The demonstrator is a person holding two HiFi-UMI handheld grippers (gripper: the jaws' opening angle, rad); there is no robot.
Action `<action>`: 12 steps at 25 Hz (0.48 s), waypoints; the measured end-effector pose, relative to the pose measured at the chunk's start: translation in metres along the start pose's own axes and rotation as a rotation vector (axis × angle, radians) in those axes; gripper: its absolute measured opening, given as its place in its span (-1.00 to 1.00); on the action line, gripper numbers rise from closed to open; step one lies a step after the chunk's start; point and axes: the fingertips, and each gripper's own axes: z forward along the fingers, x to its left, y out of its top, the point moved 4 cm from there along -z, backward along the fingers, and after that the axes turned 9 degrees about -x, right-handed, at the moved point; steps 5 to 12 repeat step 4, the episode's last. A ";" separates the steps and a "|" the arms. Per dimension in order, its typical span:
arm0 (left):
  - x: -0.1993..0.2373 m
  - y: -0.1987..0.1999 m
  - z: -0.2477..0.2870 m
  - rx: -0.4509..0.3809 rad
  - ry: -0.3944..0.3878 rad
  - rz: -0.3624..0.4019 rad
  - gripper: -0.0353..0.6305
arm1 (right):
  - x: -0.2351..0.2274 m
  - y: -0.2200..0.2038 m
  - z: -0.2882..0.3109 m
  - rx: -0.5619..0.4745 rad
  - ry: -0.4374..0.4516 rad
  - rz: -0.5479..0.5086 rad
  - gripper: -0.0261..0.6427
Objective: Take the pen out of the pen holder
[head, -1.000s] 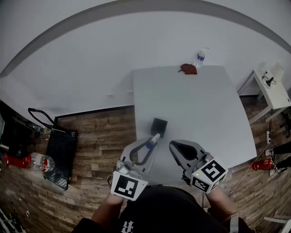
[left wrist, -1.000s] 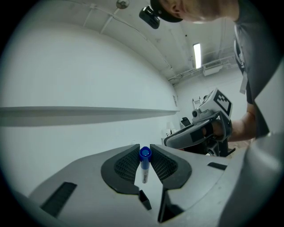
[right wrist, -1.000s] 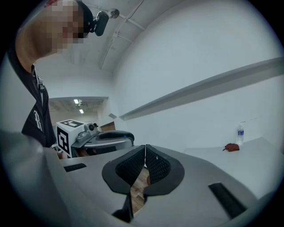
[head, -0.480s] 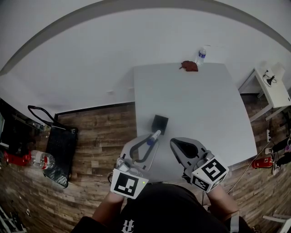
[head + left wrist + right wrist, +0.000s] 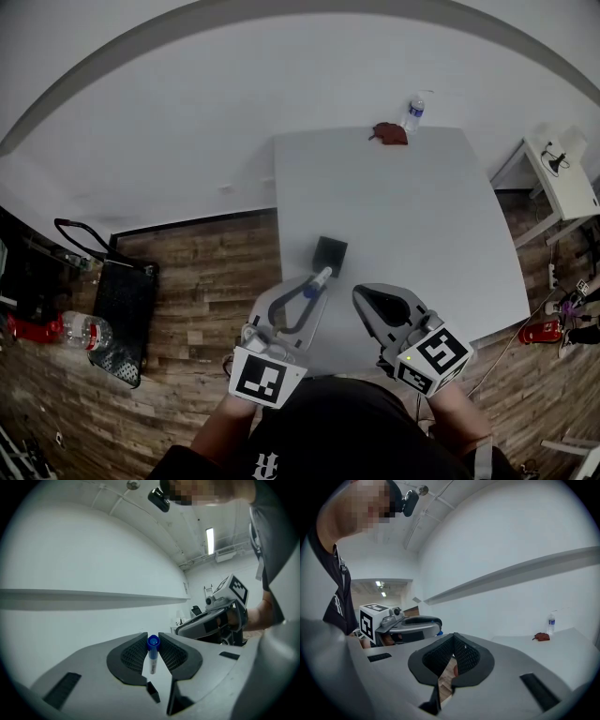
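A pen (image 5: 320,280) with a blue cap and white barrel is clamped between the tips of my left gripper (image 5: 317,283), which is shut on it. In the left gripper view the pen (image 5: 152,656) points its cap toward the jaw tips of the left gripper (image 5: 153,642). The black square pen holder (image 5: 329,253) stands on the grey table (image 5: 403,216) just beyond the pen's tip, and the pen looks clear of it. My right gripper (image 5: 359,298) hovers to the right, shut with nothing between its fingers; its tips (image 5: 453,638) meet.
A water bottle (image 5: 413,114) and a red-brown object (image 5: 389,134) sit at the table's far edge. A black bag (image 5: 122,319) and a bottle (image 5: 89,333) lie on the wooden floor at left. A white side table (image 5: 561,183) stands at right.
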 end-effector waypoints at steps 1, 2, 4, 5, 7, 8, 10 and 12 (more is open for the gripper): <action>0.001 0.000 0.001 -0.001 0.000 0.000 -0.67 | -0.001 0.000 0.001 0.000 -0.001 0.000 -0.88; 0.001 -0.001 0.001 -0.002 -0.001 0.000 -0.67 | -0.001 0.000 0.001 0.000 -0.001 0.000 -0.88; 0.003 -0.002 0.003 -0.003 -0.001 0.001 -0.67 | -0.002 -0.001 0.002 0.000 -0.002 0.001 -0.88; 0.003 -0.002 0.003 -0.003 -0.001 0.001 -0.67 | -0.002 -0.001 0.002 0.000 -0.002 0.001 -0.88; 0.003 -0.002 0.003 -0.003 -0.001 0.001 -0.67 | -0.002 -0.001 0.002 0.000 -0.002 0.001 -0.88; 0.003 -0.002 0.003 -0.003 -0.001 0.001 -0.67 | -0.002 -0.001 0.002 0.000 -0.002 0.001 -0.88; 0.003 -0.002 0.003 -0.003 -0.001 0.001 -0.67 | -0.002 -0.001 0.002 0.000 -0.002 0.001 -0.88; 0.003 -0.002 0.003 -0.003 -0.001 0.001 -0.67 | -0.002 -0.001 0.002 0.000 -0.002 0.001 -0.88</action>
